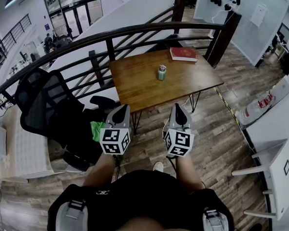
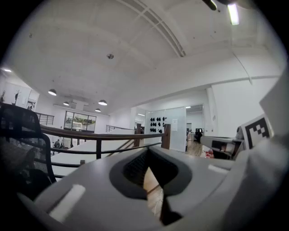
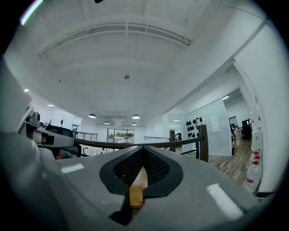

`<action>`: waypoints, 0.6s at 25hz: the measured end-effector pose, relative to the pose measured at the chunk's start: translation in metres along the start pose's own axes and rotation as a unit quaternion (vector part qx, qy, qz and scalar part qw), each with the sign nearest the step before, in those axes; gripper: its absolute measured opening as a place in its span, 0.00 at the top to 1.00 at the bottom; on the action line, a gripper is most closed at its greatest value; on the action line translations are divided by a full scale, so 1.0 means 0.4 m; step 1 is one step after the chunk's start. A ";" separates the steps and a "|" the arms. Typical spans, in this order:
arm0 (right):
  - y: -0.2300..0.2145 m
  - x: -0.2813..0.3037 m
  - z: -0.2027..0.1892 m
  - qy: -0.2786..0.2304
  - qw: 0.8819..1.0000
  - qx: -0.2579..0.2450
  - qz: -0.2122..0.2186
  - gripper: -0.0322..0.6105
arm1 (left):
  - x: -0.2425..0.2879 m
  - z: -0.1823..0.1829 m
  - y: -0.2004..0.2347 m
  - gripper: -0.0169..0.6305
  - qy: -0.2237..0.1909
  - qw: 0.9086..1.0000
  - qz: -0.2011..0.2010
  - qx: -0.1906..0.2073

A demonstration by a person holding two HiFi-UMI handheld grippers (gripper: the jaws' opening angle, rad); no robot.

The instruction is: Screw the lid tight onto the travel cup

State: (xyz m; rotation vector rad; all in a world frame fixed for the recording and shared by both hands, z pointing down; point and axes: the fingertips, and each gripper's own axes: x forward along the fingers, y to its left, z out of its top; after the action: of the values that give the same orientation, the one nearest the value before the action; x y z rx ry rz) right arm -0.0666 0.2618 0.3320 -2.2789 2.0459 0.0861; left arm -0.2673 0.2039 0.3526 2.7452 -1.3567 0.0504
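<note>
A small green travel cup (image 1: 161,73) with a pale lid on top stands upright near the middle of a wooden table (image 1: 136,85) in the head view. Both grippers are held low, well short of the table and apart from the cup. My left gripper (image 1: 121,111) is shut with nothing in it. My right gripper (image 1: 179,110) is shut and empty too. Each gripper view looks up at the ceiling and railing over closed jaws, left gripper (image 2: 148,162) and right gripper (image 3: 142,159); the cup does not show in them.
A red book (image 1: 183,54) lies at the table's far right corner. A dark railing (image 1: 110,37) curves behind the table. A black office chair (image 1: 47,106) stands left of it. A white desk (image 1: 273,164) is at the right.
</note>
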 end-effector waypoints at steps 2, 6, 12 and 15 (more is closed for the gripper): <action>-0.006 0.005 -0.005 0.003 1.000 -0.002 -0.001 0.95 | 0.010 0.000 -0.006 0.89 0.000 1.000 -0.001 0.002; -0.005 0.015 -0.004 -0.009 1.000 0.014 0.011 0.95 | 0.029 -0.001 -0.007 0.89 0.001 1.000 -0.002 0.004; -0.027 0.043 -0.012 -0.011 0.999 0.030 0.014 0.95 | 0.067 -0.005 -0.008 0.89 0.005 1.000 -0.005 0.006; -0.054 0.066 -0.014 -0.009 0.999 0.035 0.012 0.95 | 0.099 0.000 -0.018 0.89 0.001 1.000 -0.004 0.006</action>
State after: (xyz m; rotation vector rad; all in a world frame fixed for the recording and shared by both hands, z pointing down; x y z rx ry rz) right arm -0.0423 0.2375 0.3357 -2.2063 2.0341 0.0354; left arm -0.2375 0.1768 0.3546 2.7583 -1.3503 0.0618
